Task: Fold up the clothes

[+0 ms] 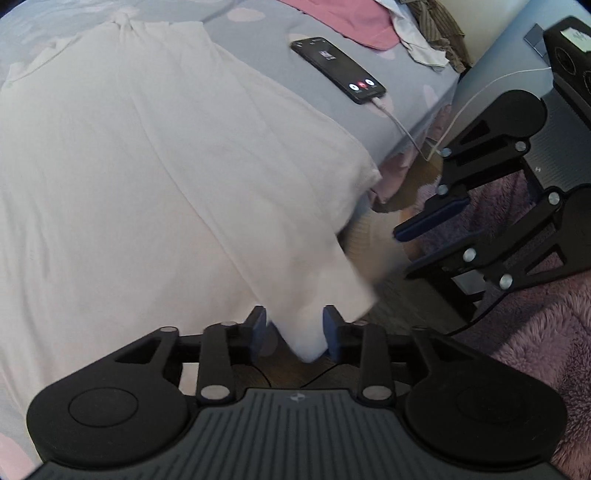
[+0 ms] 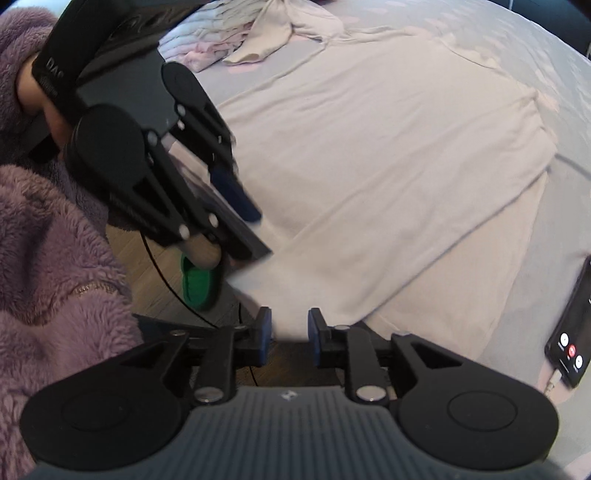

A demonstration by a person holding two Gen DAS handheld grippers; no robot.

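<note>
A pale pink garment (image 1: 155,158) lies spread flat on the grey bed, its bottom hem hanging over the bed's edge; it also shows in the right wrist view (image 2: 369,155). My left gripper (image 1: 294,332) is open, with the hanging hem corner (image 1: 306,343) between its blue pads, not pinched. My right gripper (image 2: 290,334) is open too, its pads either side of the hem's edge (image 2: 291,295). Each gripper shows in the other's view: the right gripper (image 1: 417,247) and the left gripper (image 2: 255,236).
A phone (image 1: 338,70) on a white cable lies on the bed beside the garment, also visible in the right wrist view (image 2: 572,343). More clothes (image 1: 369,22) are piled at the bed's far side. Wooden floor, a green slipper (image 2: 197,284) and my purple fleece sleeve (image 2: 55,277) lie below.
</note>
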